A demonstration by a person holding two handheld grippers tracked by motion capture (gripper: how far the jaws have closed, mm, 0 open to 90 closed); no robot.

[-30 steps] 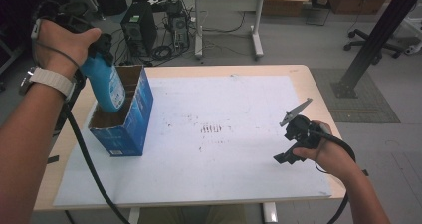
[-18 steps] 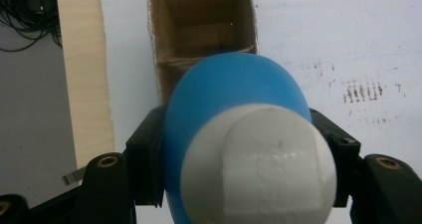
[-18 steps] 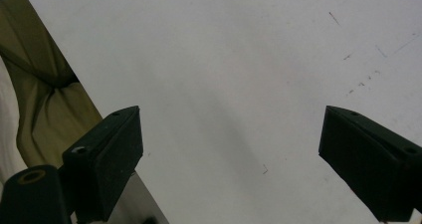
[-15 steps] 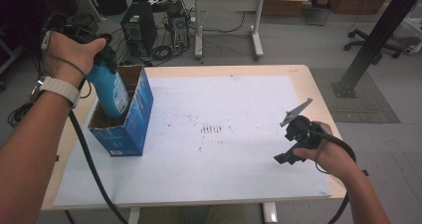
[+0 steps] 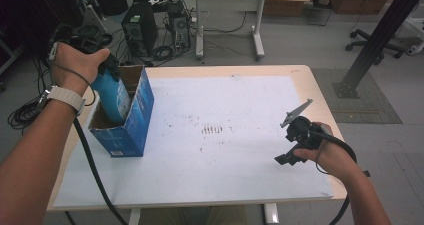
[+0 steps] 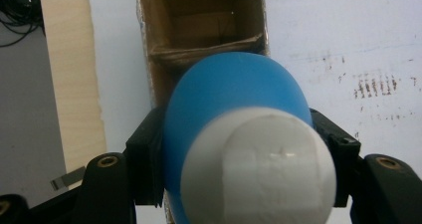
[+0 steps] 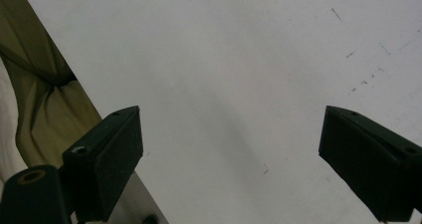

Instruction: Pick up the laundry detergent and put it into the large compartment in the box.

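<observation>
Now left tool point(image 6: 234, 149) pinching blue plastic bottle with white cap point(image 5: 112, 92), lower end inside open blue cardboard box point(image 5: 134, 127) at desk point(image 5: 300, 75) left edge. Right tool point(image 7: 229, 159) spread wide, empty, above white sheet point(image 5: 225, 150).

My blue bottle point(image 5: 111, 91) with its white cap point(image 6: 259, 167) is tilted, cap end up toward eleven o'clock, its lower end sunk into the open top of the blue cardboard box point(image 5: 131, 130). That box stands upright at nine o'clock on the table, brown inside, flaps open. Down my jaws' line, the bottle's rounded blue body hangs right over the box's mouth.
</observation>
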